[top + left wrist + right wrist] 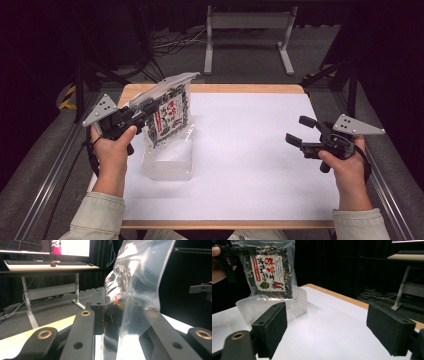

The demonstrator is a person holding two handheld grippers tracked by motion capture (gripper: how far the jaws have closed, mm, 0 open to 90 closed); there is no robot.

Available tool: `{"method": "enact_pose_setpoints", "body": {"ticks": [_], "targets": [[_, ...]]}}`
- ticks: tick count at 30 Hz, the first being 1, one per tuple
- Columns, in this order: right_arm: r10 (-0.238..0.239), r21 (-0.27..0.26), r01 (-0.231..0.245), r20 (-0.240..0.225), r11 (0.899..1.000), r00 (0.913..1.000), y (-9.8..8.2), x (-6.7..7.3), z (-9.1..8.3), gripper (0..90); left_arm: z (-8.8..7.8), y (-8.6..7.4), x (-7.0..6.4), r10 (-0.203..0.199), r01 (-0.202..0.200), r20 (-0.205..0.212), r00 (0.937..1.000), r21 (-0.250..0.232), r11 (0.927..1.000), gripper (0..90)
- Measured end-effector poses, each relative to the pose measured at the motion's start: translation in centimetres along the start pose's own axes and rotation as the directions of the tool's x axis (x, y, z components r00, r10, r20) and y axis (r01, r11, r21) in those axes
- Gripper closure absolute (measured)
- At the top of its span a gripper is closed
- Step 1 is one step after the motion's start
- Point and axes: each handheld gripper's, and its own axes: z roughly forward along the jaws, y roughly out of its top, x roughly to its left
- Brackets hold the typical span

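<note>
Left gripper (146, 109) is clamped on the upper edge of a clear plastic pouch of dark dried food with a white-and-red printed label (170, 112), holding it upright with its bottom end down in a translucent rectangular plastic tub (169, 161). That tub sits on the white sheet (250, 160) covering the wooden table (220, 88), toward its left side. Right gripper (302, 133) hovers well apart at the right edge, jaws wide and empty, nothing between it and the tub. The right gripper view shows the label and contents (268, 273); the left gripper view shows glossy film (135, 290) pinched between the jaws, with a desk (47, 266) behind.
</note>
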Motion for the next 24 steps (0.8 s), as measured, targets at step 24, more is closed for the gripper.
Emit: {"method": "enact_pose_setpoints", "body": {"ticks": [24], "targets": [[0.018,0.001,-0.018,-0.014,1.000,0.9997,-0.2,-0.1,0.0,17.5,0.4,-2.3,0.9,-0.044,0.044,0.000,0.9990,0.048,0.9979,73.5]]}}
